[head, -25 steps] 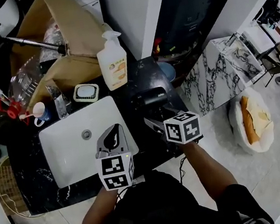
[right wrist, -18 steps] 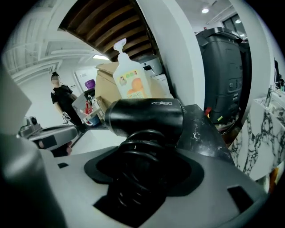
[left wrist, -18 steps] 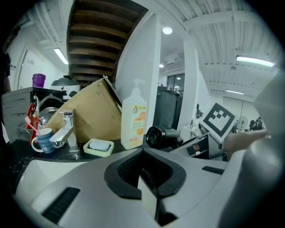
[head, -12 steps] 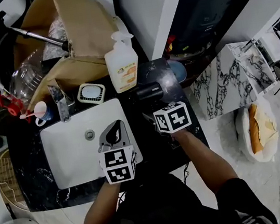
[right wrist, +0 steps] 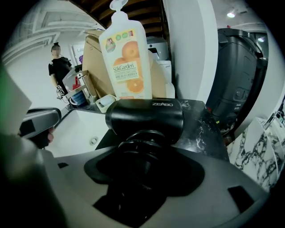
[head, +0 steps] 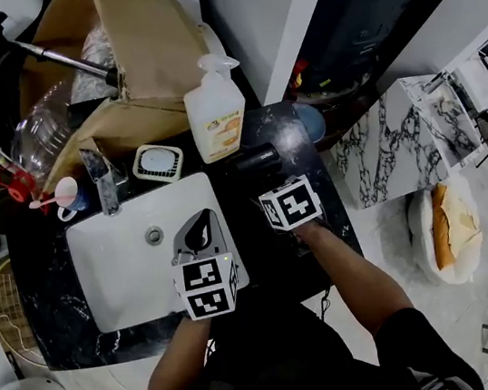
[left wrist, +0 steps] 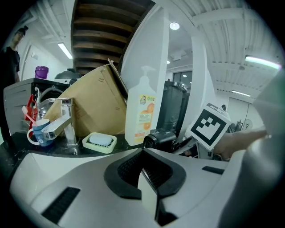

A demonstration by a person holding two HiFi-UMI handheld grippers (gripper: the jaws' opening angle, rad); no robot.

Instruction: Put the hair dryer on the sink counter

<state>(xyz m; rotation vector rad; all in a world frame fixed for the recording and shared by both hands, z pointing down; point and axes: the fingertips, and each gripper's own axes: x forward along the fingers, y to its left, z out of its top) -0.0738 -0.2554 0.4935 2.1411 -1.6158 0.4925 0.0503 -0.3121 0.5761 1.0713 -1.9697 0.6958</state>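
The black hair dryer is over the black marble sink counter, right of the white sink and just in front of the soap bottle. My right gripper is shut on its handle, with the barrel lying crosswise beyond the jaws. I cannot tell whether the dryer touches the counter. My left gripper hangs over the sink's right part, jaws closed together with nothing between them.
A soap dish, a faucet and a mug line the sink's far rim. A cardboard box stands behind them. A dark appliance rises beyond the counter's right end. A person stands far left.
My right gripper has carried the hair dryer a little left and farther in over the counter, closer to the soap bottle. The left gripper has stayed over the sink.
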